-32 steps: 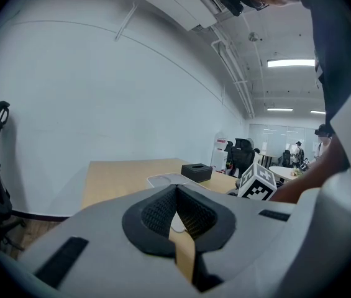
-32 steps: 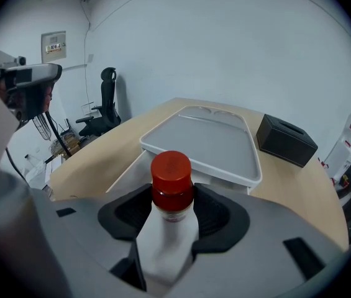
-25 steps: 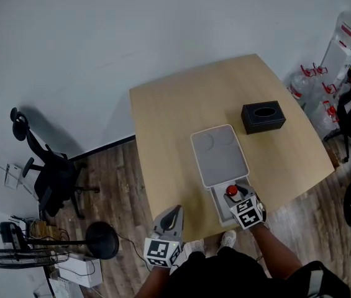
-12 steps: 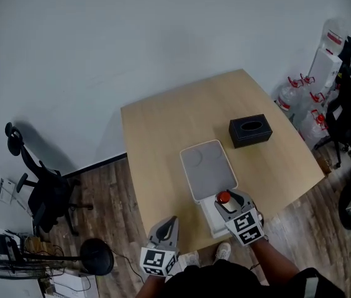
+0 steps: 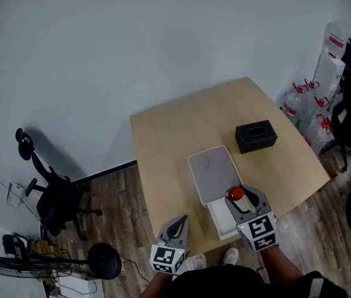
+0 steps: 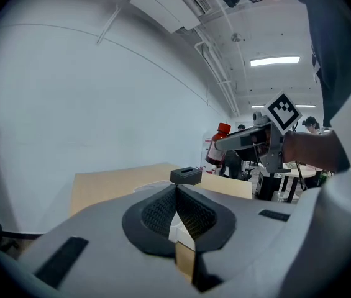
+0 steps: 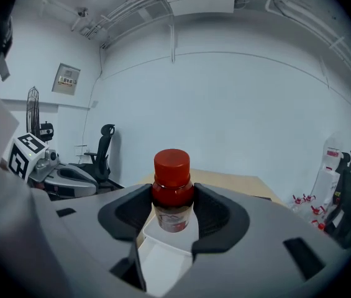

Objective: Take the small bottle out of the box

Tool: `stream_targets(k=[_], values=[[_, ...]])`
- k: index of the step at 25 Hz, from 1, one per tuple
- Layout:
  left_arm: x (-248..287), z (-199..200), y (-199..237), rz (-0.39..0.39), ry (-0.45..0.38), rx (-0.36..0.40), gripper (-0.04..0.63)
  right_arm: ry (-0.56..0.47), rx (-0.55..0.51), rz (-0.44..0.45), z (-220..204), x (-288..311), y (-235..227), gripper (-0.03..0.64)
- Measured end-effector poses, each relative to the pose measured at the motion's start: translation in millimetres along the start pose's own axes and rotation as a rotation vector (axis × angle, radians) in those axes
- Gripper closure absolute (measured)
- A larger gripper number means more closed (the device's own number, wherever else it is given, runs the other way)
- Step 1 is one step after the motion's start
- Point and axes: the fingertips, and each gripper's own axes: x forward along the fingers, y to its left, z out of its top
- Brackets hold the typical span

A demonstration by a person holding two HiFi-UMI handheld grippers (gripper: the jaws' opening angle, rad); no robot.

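Small bottle held above box at the counter's near edge.
We noted the counter (image 5: 163,141), the open white box (image 5: 220,222), left gripper (image 5: 175,228) jaws closed together and empty, right gripper (image 5: 240,197) jaws clamped on the upright small bottle (image 7: 172,188).

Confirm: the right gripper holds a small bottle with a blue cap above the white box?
The cap is red, not blue; the right gripper view shows it. The right gripper does hold the small bottle above the white box.
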Motion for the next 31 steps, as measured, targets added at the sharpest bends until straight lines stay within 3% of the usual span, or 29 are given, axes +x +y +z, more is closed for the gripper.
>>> stream_targets(k=[8, 31], values=[[4.2, 2.4, -2.6, -0.018, -0.011, 0.000, 0.583, -0.069, -0.022, -0.069, 15.7, -16.7, -7.1, 0.396], [9.3, 1.7, -7.8, -0.040, -0.006, 0.007, 0.583, 0.008, 0.016, -0.108, -17.4, -4.3, -17.9, 0.397]])
